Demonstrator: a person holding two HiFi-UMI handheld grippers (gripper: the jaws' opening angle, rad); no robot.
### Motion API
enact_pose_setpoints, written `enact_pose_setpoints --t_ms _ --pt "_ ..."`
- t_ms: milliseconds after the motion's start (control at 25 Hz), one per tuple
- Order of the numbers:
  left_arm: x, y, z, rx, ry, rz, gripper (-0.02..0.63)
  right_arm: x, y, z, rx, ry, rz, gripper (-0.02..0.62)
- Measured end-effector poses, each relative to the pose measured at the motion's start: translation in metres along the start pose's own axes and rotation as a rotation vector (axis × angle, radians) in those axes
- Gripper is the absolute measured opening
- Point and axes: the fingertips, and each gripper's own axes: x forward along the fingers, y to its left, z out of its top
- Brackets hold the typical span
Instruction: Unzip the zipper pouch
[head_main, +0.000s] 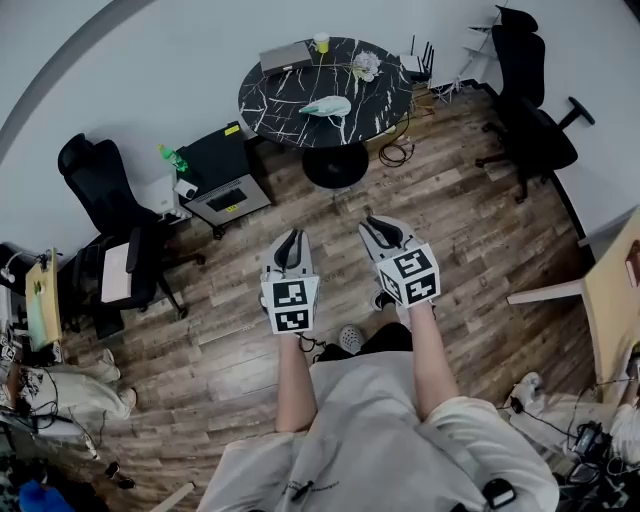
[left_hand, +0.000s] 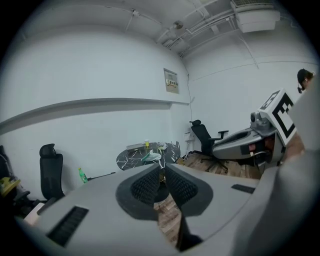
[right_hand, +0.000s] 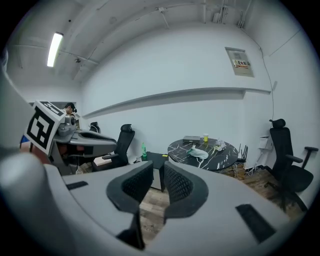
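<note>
We hold the left gripper (head_main: 290, 243) over the wooden floor (head_main: 470, 210), its 2 jaws closed together with nothing between them. The pale green pouch (head_main: 327, 105) lies near the middle of the round black table (head_main: 270, 100), well apart from both grippers. The right gripper (head_main: 384, 228) hovers just beside the left gripper. Its 2 jaws stand a narrow gap apart and hold nothing.

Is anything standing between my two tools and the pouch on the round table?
Nothing visible does. Only bare wood floor lies between the left tool, the right tool and the table. The pouch lies on the table's nearer half, with the cup and laptop behind it.
</note>
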Motion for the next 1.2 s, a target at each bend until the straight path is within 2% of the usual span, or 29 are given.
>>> enact_pose_setpoints --t_ms 120,200,320,520,920,1200 --pt "-0.001 0.004 -0.002 -0.008 -0.006 0.001 0.05 0.003 0.006 -0.003 -0.003 0.02 0.025 0.107" --pt "-0.004 0.01 -0.001 -0.015 -0.011 0.016 0.13 0.005 0.012 -0.003 0.007 0.025 0.046 0.133" --pt "-0.004 0.016 0.0 -0.037 -0.016 0.026 0.15 0.007 0.013 -0.002 0.031 0.018 0.06 0.164" --pt "-0.004 0.035 -0.016 -0.073 0.007 0.041 0.153 0.023 0.017 -0.004 0.035 0.036 0.088 0.187" --pt "0.008 0.095 -0.005 -0.149 -0.027 0.11 0.152 0.076 0.006 0.026 -0.012 0.031 0.084 0.195" --pt "0.047 0.125 0.009 -0.182 -0.058 0.111 0.15 0.121 -0.011 0.043 -0.041 0.034 0.087 0.198"
